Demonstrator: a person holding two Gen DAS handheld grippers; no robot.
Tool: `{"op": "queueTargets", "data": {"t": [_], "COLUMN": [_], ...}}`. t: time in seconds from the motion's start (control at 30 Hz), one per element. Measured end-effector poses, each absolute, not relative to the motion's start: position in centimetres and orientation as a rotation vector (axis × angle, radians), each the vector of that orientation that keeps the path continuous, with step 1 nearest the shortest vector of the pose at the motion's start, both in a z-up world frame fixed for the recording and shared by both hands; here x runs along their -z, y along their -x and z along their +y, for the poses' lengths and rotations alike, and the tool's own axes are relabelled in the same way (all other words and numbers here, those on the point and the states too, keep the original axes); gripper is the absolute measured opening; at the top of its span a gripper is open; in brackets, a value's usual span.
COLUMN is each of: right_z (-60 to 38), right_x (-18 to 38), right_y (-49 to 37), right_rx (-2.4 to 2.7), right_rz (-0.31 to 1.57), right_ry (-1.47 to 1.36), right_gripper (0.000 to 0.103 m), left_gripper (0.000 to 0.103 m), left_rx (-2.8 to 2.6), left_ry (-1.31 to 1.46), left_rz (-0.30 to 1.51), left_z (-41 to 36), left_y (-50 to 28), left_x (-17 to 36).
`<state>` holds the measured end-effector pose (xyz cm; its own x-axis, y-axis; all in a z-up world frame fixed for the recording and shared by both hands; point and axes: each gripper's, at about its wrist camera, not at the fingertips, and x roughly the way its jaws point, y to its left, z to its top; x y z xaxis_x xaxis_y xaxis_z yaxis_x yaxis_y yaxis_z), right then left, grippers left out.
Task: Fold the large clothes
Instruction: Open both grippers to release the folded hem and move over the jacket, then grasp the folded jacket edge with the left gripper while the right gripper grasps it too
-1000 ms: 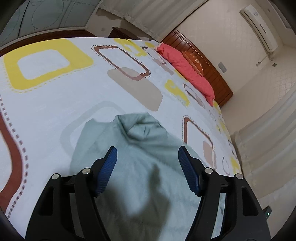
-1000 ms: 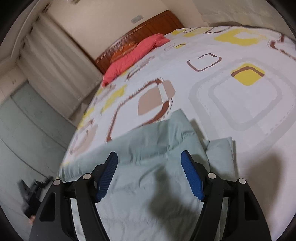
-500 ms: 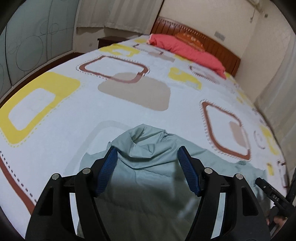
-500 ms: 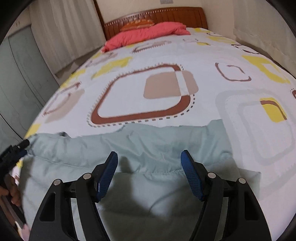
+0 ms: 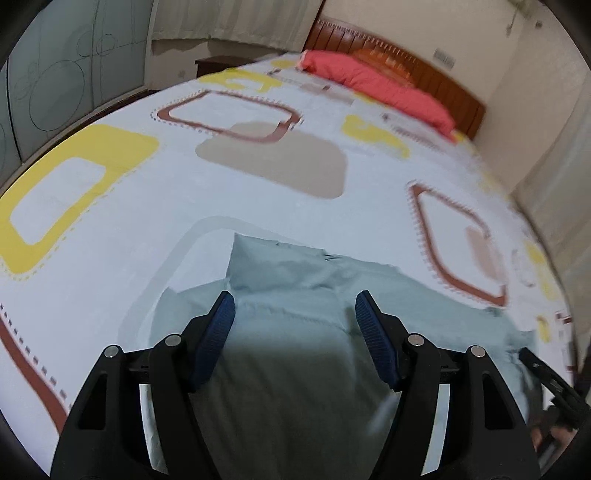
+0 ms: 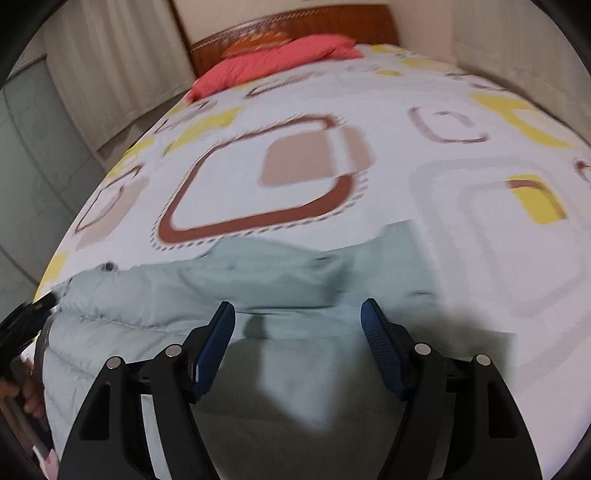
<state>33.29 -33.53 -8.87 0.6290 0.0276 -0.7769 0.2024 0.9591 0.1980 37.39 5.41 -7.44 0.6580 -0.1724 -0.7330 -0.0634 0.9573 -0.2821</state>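
Garment [image 5: 295,332]: a pale grey-green padded piece of clothing, spread flat at the near end of the bed [image 5: 110,236], lying on the patterned sheet with its far edge crossing both views. In the earlier left-wrist frames the cloth was bunched into a raised hump just beyond the fingers; it now lies lower and broader, with a squared corner at the upper left and only shallow creases. Both views have also rolled from a steep tilt to nearly level, so the headboard [image 6: 295,26] and the red pillow [image 6: 273,59] sit at the top centre.

Left gripper [image 5: 294,308]: jaws apart, nothing between the blue pads, poised over the cloth. Right gripper [image 6: 297,317]: jaws likewise apart and empty, above the same cloth; its neighbour appears at the left edge of this view.

Judgement: the garment looks laid out and released, with a fold possibly already made along the far edge. The next fold probably requires fresh grips on an edge or corner.
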Motion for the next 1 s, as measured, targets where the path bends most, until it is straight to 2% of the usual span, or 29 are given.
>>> {"op": "queueTargets", "data": {"t": [0.27,0.43,0.73,1.0], "right_z": [-35.9,-35.8,-38.4,-40.4], "right_x": [11.8,11.2,8.3,11.0], "right_y": [-33.3,-33.0,-25.3,-16.5], "right_rx": [0.168,0.168,0.176,0.155], "right_rz": [0.945,0.933,0.852,0.859], "right_ry": [-0.291,-0.291,-0.416,-0.659], "right_gripper": [0.071,0.071,0.071,0.071], "left_gripper": [0.068,0.068,0.071,0.072], "left_rx": [0.017,0.012,-0.039,-0.045], "left_ry": [0.319,0.285,0.496,0.811], "left_rz": [0.922,0.924,0.881,0.890], "left_z": [6.6,6.3,11.1,13.7], "left_y": [-38.1,-37.8,-29.7,-20.4], "left_x": [10.9,10.3,8.8,11.3]}}
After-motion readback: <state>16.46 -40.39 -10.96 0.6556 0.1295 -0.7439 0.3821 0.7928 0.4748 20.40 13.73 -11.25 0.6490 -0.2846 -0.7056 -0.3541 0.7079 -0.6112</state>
